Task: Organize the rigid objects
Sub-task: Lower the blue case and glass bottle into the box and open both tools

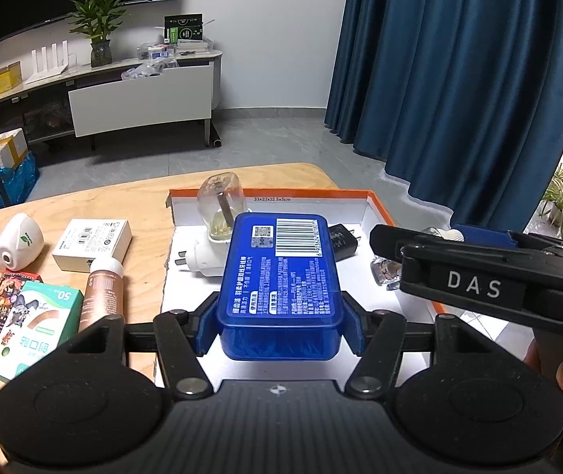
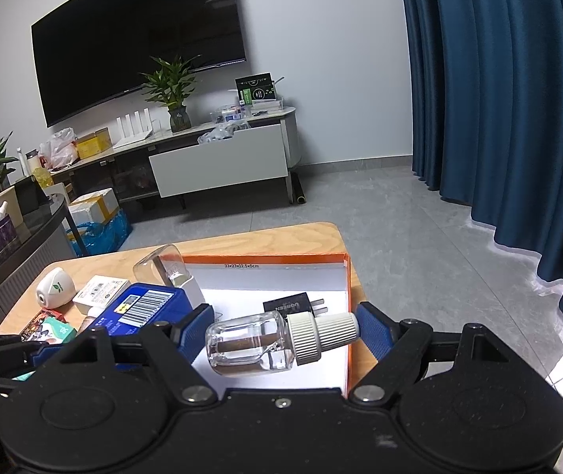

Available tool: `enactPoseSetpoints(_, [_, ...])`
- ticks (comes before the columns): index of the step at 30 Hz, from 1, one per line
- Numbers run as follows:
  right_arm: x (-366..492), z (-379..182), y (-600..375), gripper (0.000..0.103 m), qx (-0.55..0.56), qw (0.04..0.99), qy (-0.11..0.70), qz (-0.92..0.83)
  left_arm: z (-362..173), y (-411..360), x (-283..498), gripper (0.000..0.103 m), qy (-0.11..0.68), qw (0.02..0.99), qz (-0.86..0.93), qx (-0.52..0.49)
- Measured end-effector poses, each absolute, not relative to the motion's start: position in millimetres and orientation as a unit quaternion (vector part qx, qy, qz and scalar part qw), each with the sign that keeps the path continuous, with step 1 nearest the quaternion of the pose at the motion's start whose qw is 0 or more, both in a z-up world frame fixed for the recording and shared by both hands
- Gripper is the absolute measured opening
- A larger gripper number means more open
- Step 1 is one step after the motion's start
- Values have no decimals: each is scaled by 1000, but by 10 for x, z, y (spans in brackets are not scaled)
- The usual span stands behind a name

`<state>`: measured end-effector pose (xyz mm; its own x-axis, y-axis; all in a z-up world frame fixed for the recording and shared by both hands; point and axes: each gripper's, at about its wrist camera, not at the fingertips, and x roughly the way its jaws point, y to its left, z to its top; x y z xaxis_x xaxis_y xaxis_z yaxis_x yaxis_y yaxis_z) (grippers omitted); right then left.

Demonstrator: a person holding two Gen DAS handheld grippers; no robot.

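Blue pads of the left gripper (image 1: pixel 279 326) were pressed against both long sides of a blue plastic case (image 1: pixel 279 276), which was held label-up with its barcode end pointing away from the claw. Beyond and beneath the case, an orange-edged white box (image 1: pixel 407 213) was seen on the wooden table (image 1: pixel 123 197); a plug-in unit with a clear bulb (image 1: pixel 218 213) lay in it ahead of the claw. To the left of that claw, a white carton (image 1: pixel 91 243), a copper bottle (image 1: pixel 101 292) and a green packet (image 1: pixel 36 328) were laid on the table.

The right gripper (image 2: pixel 283 335) was closed on a small clear glass bottle (image 2: pixel 249 341), pinched end to end, its ribbed white cap (image 2: pixel 321 333) against the right pad. Just ahead of it, a black charger (image 2: pixel 289 304) lay inside the box.
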<state>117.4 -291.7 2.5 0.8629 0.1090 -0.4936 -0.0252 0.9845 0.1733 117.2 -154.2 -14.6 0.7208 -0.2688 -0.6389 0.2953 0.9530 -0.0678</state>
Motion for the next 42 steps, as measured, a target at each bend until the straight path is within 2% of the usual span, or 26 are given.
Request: enactPoseSetpoints(42, [1419, -113, -2810, 94, 54, 954, 293, 30, -317, -1628, 1228, 62, 362, 915, -175, 20])
